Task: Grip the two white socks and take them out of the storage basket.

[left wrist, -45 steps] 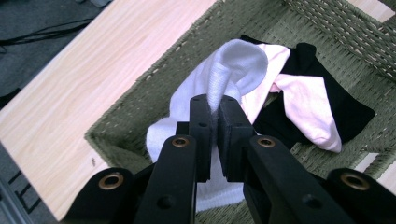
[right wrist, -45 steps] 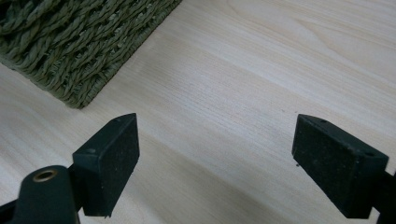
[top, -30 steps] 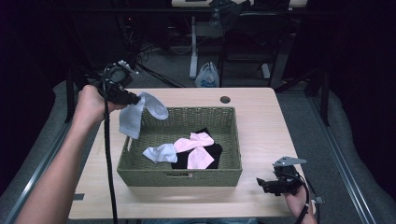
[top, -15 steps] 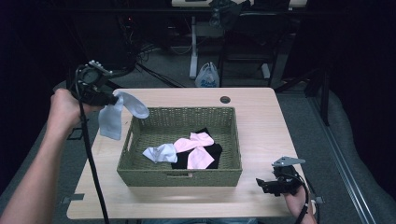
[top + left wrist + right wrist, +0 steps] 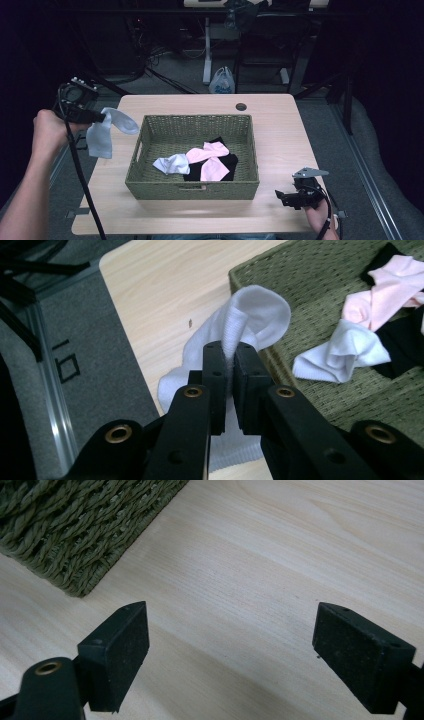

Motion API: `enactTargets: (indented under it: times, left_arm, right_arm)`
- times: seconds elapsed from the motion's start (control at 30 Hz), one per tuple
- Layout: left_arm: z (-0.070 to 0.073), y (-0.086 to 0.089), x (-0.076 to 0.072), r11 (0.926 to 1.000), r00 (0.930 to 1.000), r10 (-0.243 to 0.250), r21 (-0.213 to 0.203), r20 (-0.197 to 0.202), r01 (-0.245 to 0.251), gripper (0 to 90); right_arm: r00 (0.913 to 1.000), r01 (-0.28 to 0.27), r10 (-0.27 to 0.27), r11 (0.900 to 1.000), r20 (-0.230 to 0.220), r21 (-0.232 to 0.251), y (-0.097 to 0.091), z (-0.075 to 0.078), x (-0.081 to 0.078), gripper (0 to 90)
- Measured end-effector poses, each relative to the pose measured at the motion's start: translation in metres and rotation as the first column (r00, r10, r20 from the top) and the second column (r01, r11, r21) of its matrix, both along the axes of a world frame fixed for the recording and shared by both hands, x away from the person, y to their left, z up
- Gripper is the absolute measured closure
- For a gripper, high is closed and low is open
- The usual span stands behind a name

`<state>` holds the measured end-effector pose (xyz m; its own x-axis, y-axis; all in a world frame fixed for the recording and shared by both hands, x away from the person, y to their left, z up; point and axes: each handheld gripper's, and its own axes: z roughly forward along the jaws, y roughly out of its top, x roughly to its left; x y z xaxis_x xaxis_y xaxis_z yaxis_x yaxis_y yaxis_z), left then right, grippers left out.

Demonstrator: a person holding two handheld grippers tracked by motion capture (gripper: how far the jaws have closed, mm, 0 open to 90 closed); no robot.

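My left gripper (image 5: 102, 117) is shut on a white sock (image 5: 105, 132), which hangs over the table's left edge, just outside the woven basket (image 5: 150, 187). In the left gripper view the jaws pinch the white sock (image 5: 260, 310) at its fold, gripper (image 5: 229, 357) tips pressed together. Inside the basket lie another white sock (image 5: 172, 163), a pink sock (image 5: 210, 157) and a black sock (image 5: 227, 167). My right gripper (image 5: 285, 196) rests near the table's front right corner, open, with bare wood between its jaws (image 5: 230, 645).
The basket (image 5: 65, 535) corner sits just left of my right gripper. A round cable hole (image 5: 241, 106) is in the table behind the basket. A grey carpet strip and metal rail (image 5: 47, 385) lie off the table's left edge.
My left hand has carried the white sock leftward and down, from over the basket's left rim to outside it above the table's left edge. The right gripper has not moved.
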<state>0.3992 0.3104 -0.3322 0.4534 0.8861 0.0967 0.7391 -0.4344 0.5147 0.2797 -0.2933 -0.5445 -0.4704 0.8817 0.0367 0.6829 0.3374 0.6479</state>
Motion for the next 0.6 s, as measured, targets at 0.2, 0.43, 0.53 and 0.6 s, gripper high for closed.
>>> enactTargets:
  times: [0.2,0.43,0.53,0.6]
  left_arm:
    - [-0.020,0.013,0.001,0.9993,0.9991,0.036,-0.010,-0.022,-0.036,85.1]
    - [-0.044,0.021,0.002,0.9984,0.9971,0.054,-0.012,-0.054,-0.055,85.0]
    - [-0.062,0.023,0.004,0.9980,0.9946,0.060,-0.016,-0.085,-0.061,84.5]
    - [-0.071,0.025,0.005,0.9979,0.9936,0.060,-0.016,-0.095,-0.062,84.1]
  right_arm:
    - [1.0000,0.004,-0.004,1.0000,0.000,-0.003,0.000,0.000,0.000,14.7]
    - [0.9999,0.013,-0.013,0.9999,0.003,0.008,-0.001,0.000,0.000,14.7]
    - [0.9999,0.011,-0.011,0.9999,0.002,0.012,-0.001,0.000,0.000,14.7]
    - [0.9999,0.012,-0.012,0.9998,0.001,0.013,-0.001,0.000,0.000,14.7]
